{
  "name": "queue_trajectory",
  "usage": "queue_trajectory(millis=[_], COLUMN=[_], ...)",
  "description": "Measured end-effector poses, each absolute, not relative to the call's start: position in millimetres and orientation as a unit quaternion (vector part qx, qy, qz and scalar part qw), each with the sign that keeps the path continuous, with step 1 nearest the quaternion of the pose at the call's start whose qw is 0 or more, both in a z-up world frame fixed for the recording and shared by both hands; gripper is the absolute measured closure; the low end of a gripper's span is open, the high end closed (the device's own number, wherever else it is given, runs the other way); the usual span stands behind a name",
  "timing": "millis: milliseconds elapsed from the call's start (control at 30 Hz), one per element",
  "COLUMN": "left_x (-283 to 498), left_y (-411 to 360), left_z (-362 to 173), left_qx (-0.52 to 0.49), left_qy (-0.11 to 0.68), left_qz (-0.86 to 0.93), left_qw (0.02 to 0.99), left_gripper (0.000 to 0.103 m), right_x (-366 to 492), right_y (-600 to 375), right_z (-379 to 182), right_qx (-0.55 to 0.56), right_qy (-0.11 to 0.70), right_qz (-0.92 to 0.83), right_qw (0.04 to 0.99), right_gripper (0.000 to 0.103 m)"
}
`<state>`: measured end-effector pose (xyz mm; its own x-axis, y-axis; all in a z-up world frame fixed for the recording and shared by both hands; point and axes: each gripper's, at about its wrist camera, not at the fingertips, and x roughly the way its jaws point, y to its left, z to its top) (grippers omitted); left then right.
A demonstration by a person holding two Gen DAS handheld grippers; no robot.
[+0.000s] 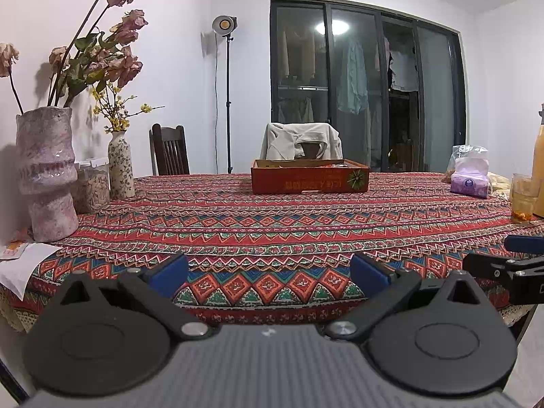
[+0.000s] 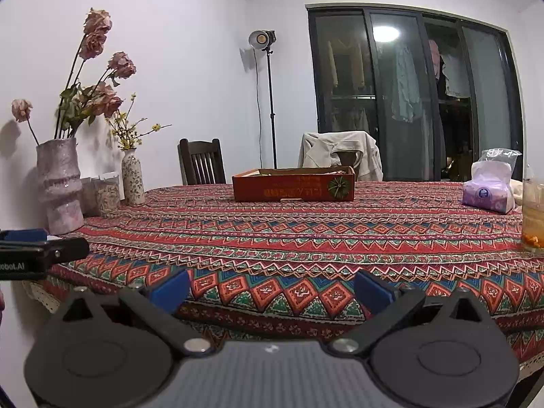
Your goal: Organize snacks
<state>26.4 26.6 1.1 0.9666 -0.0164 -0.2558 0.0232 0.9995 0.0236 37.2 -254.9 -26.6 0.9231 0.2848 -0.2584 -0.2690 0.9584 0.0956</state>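
Left gripper (image 1: 268, 273) and right gripper (image 2: 272, 290), each with blue-padded jaws spread wide apart and holding nothing, hover side by side at the near edge of the patterned tablecloth (image 1: 272, 224). A shallow red cardboard box (image 1: 310, 180) sits at the far centre of the table; its contents cannot be made out. A purple tissue pack (image 2: 488, 192) lies at far right, a mottled pink vase (image 1: 46, 170) at left.

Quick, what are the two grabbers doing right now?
Left gripper: open, holding nothing.
Right gripper: open, holding nothing.
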Motion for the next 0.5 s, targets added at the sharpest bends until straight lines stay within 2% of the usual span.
queue_trajectory(millis=[500], left_x=[26.7], left_y=[26.9], left_z=[0.9], left_qx=[0.015], left_qy=[0.128], left_qz=[-0.013], left_qw=[0.992], left_gripper=[0.000], right_x=[40.2], right_y=[-257.4], right_z=[-27.5], right_qx=[0.036], right_qy=[0.141], right_qz=[0.140], right_qw=[0.979], right_gripper=[0.000])
